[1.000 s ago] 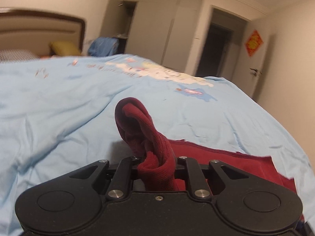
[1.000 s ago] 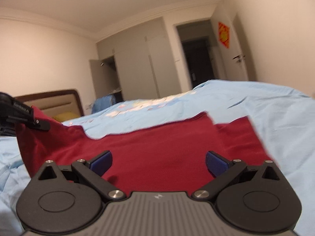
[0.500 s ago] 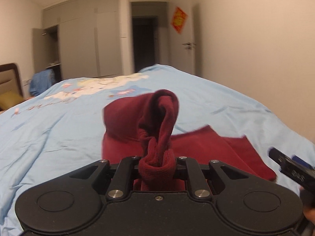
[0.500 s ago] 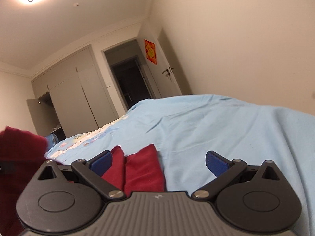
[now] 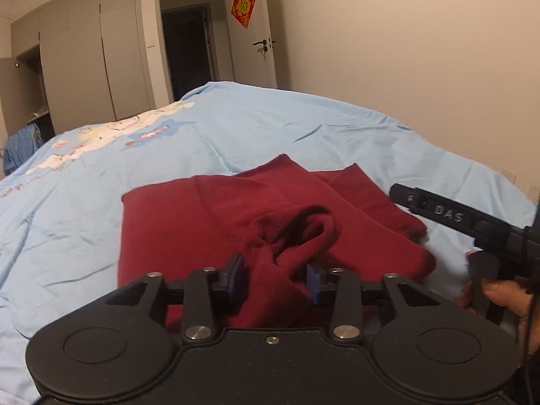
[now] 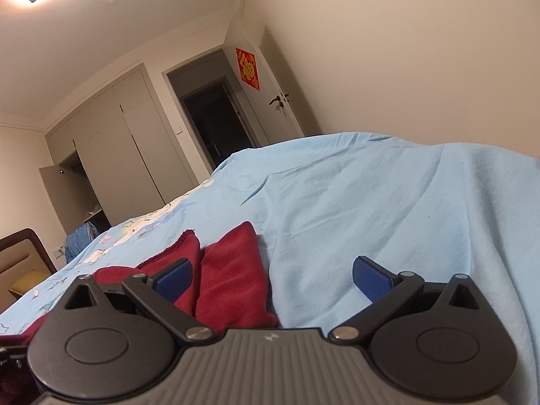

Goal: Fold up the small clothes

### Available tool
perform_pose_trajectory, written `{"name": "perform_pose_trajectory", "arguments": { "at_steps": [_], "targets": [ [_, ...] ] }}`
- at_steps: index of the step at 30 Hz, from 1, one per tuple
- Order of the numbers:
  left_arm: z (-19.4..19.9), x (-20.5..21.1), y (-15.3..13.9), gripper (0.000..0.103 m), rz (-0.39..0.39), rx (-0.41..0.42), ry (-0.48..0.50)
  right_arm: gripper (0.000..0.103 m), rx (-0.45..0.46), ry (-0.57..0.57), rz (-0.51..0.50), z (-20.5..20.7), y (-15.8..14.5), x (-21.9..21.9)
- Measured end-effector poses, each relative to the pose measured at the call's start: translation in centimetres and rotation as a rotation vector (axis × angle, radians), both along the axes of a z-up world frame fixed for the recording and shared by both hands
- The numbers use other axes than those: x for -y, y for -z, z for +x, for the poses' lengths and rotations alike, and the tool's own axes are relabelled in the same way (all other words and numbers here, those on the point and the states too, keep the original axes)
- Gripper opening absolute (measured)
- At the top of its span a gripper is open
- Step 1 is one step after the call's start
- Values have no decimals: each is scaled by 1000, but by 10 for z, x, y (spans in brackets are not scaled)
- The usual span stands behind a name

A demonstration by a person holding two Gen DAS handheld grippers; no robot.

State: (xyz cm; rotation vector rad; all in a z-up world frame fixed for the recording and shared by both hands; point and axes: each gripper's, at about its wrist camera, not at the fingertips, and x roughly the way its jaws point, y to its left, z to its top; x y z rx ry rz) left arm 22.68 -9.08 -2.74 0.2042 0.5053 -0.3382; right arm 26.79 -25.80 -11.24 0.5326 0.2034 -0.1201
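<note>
A dark red garment (image 5: 202, 222) lies folded over on the light blue bed sheet (image 5: 84, 202). My left gripper (image 5: 275, 278) is low over its near edge. The jaws have parted, and a loose bunch of the red fabric still sits between the blue pads (image 5: 236, 275). In the right wrist view the garment (image 6: 233, 276) lies at lower left, partly behind the left finger. My right gripper (image 6: 270, 280) stands wide open over bare sheet with nothing between its fingers. From the left wrist view the right gripper's black body (image 5: 438, 207) reaches in from the right, held by a hand (image 5: 492, 293).
The bed sheet (image 6: 371, 202) has a cartoon print (image 5: 111, 135) toward the far side. Beyond the bed are a grey wardrobe (image 5: 84, 50), a dark doorway (image 5: 189, 50) and a white door (image 5: 260, 44). A wall runs close along the bed's right side.
The left gripper swung right and came down, laying the raised red fabric over the garment, and its jaws spread apart. The right gripper stayed open and shifted slightly.
</note>
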Motion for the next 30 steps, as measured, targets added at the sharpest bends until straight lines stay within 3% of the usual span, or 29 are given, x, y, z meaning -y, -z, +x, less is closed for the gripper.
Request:
{"name": "perform_pose_trajectory", "arguments": {
  "at_steps": [3, 14, 18, 21, 24, 30],
  "targets": [
    [-8, 1, 6, 58, 1, 5, 4, 103, 0, -2, 0, -1, 0, 0],
    [-47, 5, 13, 59, 39, 145, -60, 103, 40, -61, -54, -7, -12, -13],
    [-51, 6, 15, 54, 77, 173, -57, 103, 68, -169, -140, -4, -27, -28],
    [-52, 0, 17, 52, 48, 162, -59, 103, 40, -283, -198, 8, -34, -38],
    [-52, -4, 21, 51, 30, 154, -60, 103, 30, -389, -193, 20, -40, -40],
    [-50, -8, 25, 38, 6, 149, -66, 102, -25, -563, -180, 58, -61, -45]
  ]
}}
